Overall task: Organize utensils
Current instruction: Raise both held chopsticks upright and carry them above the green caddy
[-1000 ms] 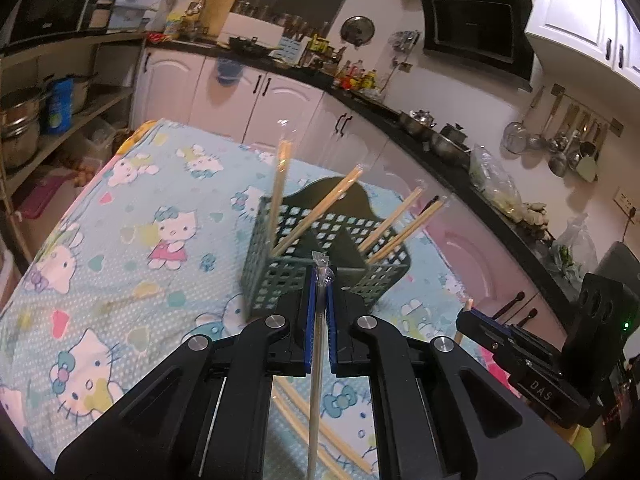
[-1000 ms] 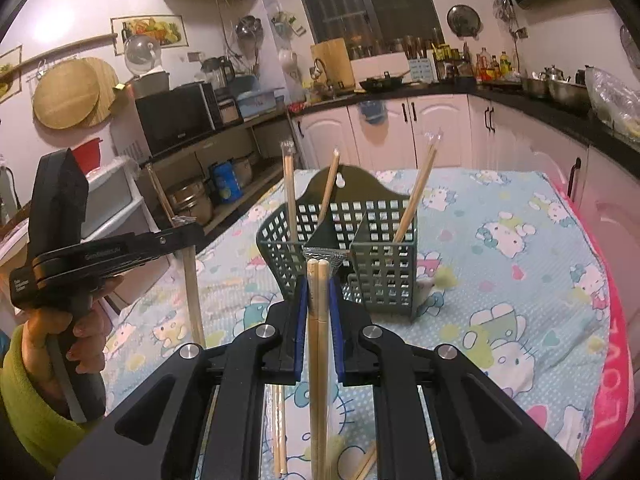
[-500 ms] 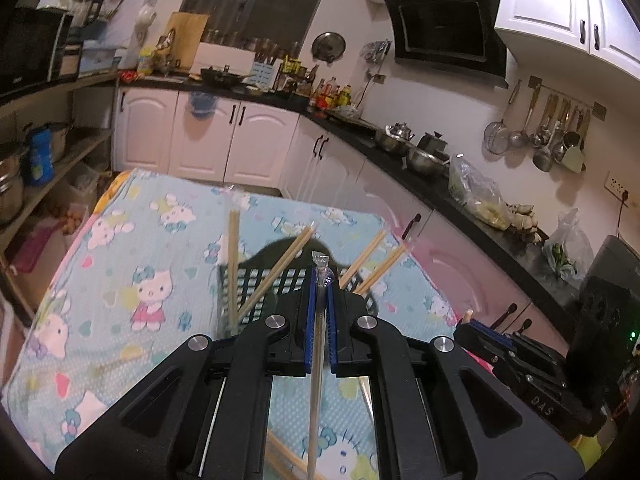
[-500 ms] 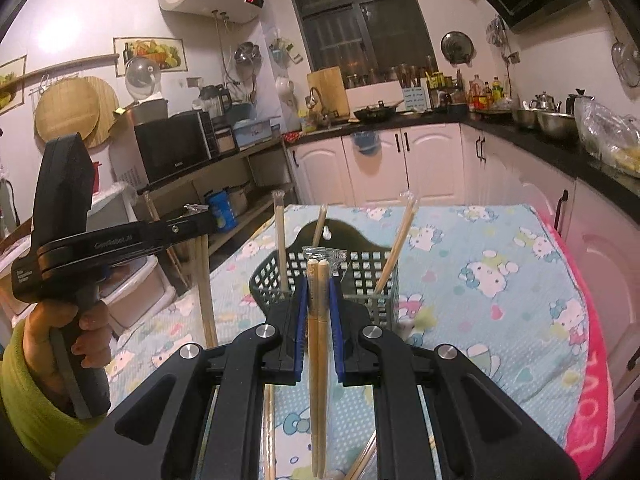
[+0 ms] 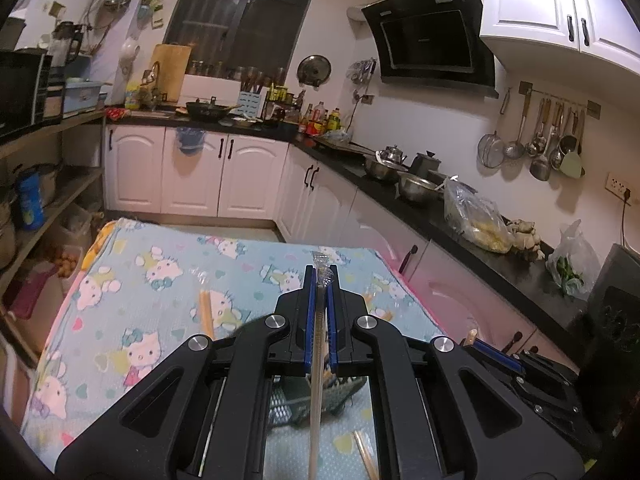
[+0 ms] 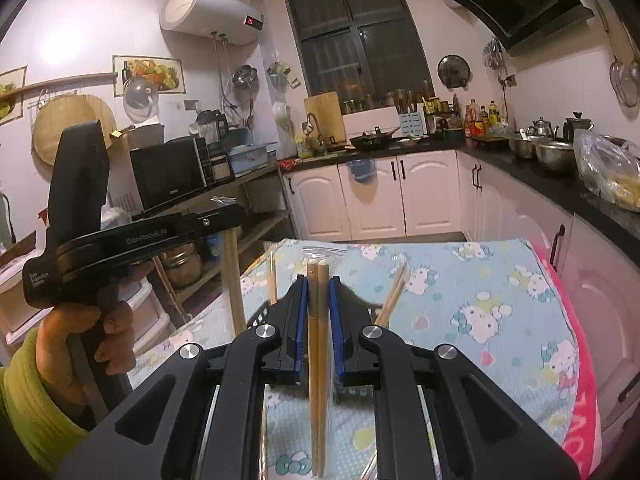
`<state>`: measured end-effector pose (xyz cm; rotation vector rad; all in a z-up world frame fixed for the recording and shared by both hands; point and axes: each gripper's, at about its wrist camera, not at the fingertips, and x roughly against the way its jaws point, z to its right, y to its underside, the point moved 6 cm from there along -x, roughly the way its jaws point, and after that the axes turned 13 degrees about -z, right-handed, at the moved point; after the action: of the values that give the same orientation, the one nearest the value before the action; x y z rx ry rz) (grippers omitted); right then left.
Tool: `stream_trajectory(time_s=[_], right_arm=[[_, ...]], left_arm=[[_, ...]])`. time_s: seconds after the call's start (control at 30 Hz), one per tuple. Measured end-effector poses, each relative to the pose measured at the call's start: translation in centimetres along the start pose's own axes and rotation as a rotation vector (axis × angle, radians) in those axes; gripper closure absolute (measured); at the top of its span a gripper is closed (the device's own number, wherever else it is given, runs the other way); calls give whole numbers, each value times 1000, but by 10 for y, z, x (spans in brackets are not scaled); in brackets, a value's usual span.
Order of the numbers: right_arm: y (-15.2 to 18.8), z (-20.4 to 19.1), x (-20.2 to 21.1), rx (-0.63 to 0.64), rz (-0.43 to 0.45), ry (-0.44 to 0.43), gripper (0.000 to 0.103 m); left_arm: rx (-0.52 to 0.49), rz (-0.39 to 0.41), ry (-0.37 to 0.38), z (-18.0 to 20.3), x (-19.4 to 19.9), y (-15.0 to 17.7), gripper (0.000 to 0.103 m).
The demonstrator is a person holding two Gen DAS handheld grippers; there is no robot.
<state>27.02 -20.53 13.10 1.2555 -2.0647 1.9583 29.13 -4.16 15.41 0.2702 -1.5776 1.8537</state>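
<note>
In the left wrist view my left gripper (image 5: 320, 280) is shut on a slim pair of chopsticks in a clear wrapper (image 5: 316, 380). The green mesh utensil basket (image 5: 340, 396) lies under its fingers and shows only through the gaps. One chopstick (image 5: 206, 312) stands up from it. In the right wrist view my right gripper (image 6: 318, 280) is shut on a wrapped wooden chopstick pair (image 6: 318, 340). Chopsticks in the basket (image 6: 394, 296) poke out behind it. The left gripper (image 6: 236, 212) hangs at the left with its pair (image 6: 234, 280) pointing down.
The table carries a light blue cartoon-cat cloth (image 5: 160, 280) with a pink edge (image 6: 580, 380). Loose chopsticks (image 5: 366, 456) lie on it near me. A black counter with pots and bags (image 5: 460, 216) runs along the right. Shelves (image 5: 52, 196) stand on the left.
Both grippers have risen with their chopsticks still held. The basket has sunk in both views and is now mostly hidden behind the fingers.
</note>
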Motion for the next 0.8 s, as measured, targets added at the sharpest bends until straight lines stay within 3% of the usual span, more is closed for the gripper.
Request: stream_trajectory(time_s=[0.5, 0.8], right_arm=[[-48, -1, -11, 28, 73, 19, 92], [-73, -2, -21, 39, 125, 22, 92]], left_arm=[[-41, 89, -37, 3, -12, -44, 102], [-25, 126, -57, -7, -21, -55, 102]])
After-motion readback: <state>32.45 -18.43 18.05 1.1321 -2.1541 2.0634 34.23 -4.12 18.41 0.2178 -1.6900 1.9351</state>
